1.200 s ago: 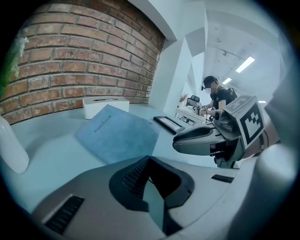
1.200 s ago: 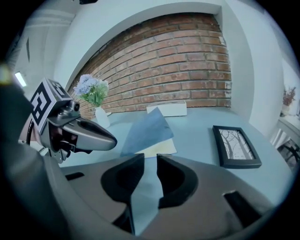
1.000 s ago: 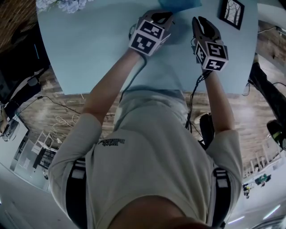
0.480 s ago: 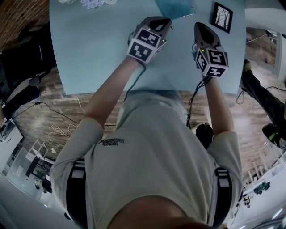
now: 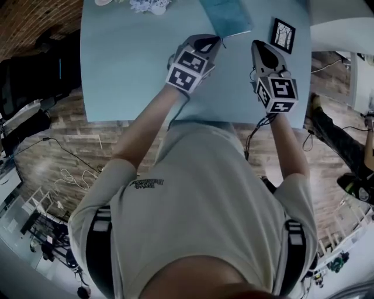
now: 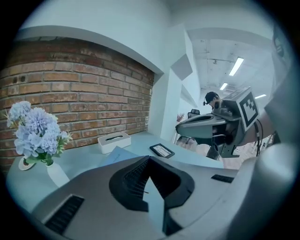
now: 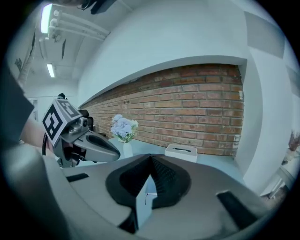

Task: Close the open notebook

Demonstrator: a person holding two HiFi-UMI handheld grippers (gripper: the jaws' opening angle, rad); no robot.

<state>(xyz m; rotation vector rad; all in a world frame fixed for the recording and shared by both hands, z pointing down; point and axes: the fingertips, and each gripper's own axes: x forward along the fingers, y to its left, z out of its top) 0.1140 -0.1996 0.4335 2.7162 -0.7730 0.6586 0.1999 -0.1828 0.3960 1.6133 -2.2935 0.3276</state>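
Head view shows the notebook [image 5: 228, 17] lying flat on the blue table [image 5: 128, 70] near its far edge, with its far end cut off by the top of the picture. Its long axis runs roughly away from the person, leaning a little to the right at the near end. Only one plain teal face shows and no spread of pages, so it looks already closed, though the hidden end leaves that unsure.

The left gripper [image 5: 215, 41] points at the notebook's near corner and is just short of it. The right gripper [image 5: 258, 47] points further right, between the notebook and the small picture frame [image 5: 283, 35]. The left is therefore the nearer one, and any further touch on the cover would fall to it, reaching forward and slightly right.

Each gripper's own view shows its jaws brought together with nothing between them. The left gripper view looks over the notebook from above the table, with a white tissue box [image 6: 114, 140] behind it and a vase of flowers [image 6: 37, 133] off to the left.
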